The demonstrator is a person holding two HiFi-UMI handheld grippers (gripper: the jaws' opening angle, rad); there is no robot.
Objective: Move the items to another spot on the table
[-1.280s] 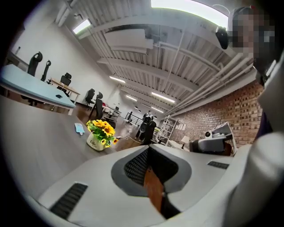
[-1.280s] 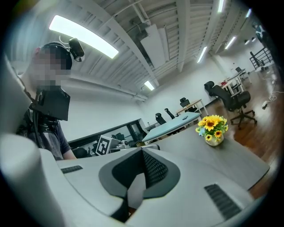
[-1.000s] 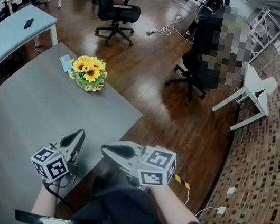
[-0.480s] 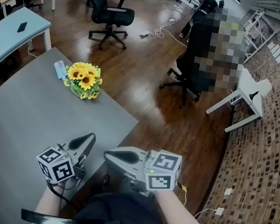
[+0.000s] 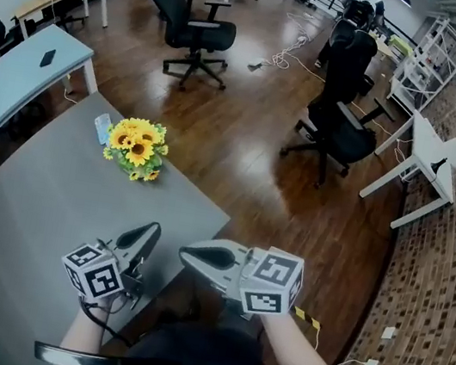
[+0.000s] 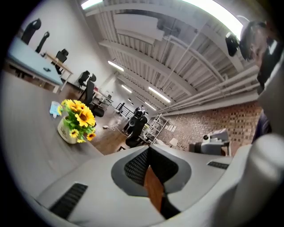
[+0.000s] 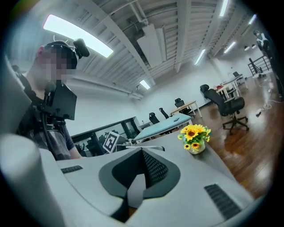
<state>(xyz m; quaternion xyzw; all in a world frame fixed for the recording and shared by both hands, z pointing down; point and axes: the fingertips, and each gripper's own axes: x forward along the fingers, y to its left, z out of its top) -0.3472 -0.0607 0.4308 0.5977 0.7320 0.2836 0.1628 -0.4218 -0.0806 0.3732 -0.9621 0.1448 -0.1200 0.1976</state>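
Status: both tools empty. Left gripper (image 5: 147, 235) sits over the near edge of the grey table (image 5: 42, 197). Its jaws are closed to a hairline slit with nothing between them. The left gripper view (image 6: 148, 150) agrees: only wood floor shows through the slit. Right gripper (image 5: 197, 256) is just beside it, past the table's right edge. Its jaws are fully together and hold nothing, and the right gripper view (image 7: 142, 153) shows the same. Both point roughly level toward the far side of the table, tips near each other but apart.

Sunflower pot (image 5: 136, 146) stands upright near the far corner of the table, well apart from both grippers. Pale blue packet (image 5: 101, 127) lies just beside it on the far-left side; can't tell if they touch. In the left gripper view the pot (image 6: 75, 122) is up-left of the jaws, with the packet (image 6: 54, 108) behind it. In the right gripper view the pot (image 7: 194, 138) is up-right of the jaws. The left gripper's marker cube (image 7: 111, 141) shows left of the tips.

Around the table: blue desk (image 5: 19, 79) on the left with a dark flat slab (image 5: 47, 58) on it. Black office chair (image 5: 200, 31) and second black chair (image 5: 343, 123) stand on the wood floor. White side table (image 5: 428, 160) is by the brick.
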